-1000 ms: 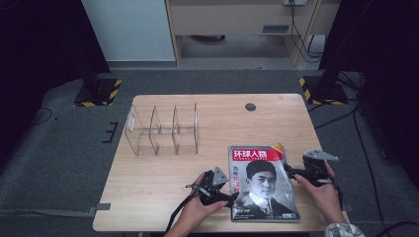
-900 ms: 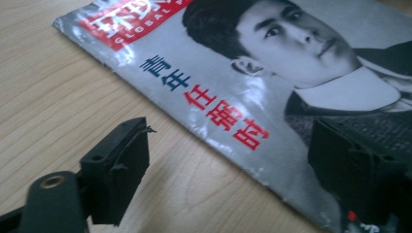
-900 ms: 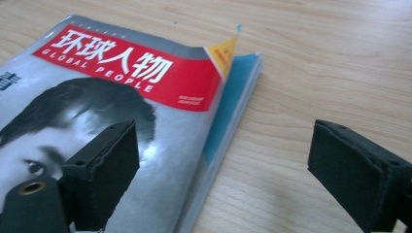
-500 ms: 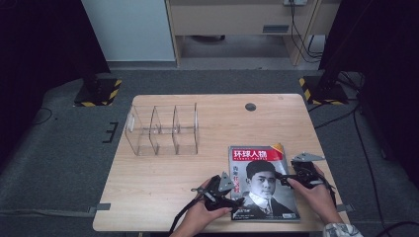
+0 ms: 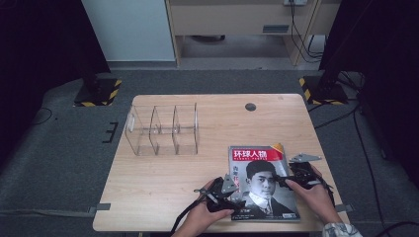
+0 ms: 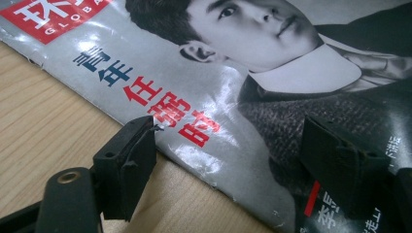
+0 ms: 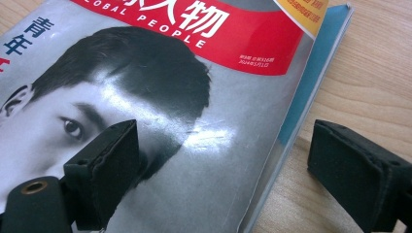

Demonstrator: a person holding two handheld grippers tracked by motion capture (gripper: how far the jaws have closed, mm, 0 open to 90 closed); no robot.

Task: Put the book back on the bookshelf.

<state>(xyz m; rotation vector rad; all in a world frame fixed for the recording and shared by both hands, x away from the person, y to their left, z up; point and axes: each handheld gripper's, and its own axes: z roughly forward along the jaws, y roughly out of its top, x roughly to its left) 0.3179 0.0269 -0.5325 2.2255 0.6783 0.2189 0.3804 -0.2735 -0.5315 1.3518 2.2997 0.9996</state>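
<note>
The high view looks forward and down from overhead; both gripper views sit close over the magazine [image 5: 261, 182].

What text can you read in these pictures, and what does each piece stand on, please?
"环球人物": red masthead of the magazine.
"GLOBAL PEOPLE": under it, partly cut off in the right gripper view.
"青年任弼时": cover's left edge, left gripper view.
Small white print on the masthead: too small to read.
Clear organizer: no text.
</note>
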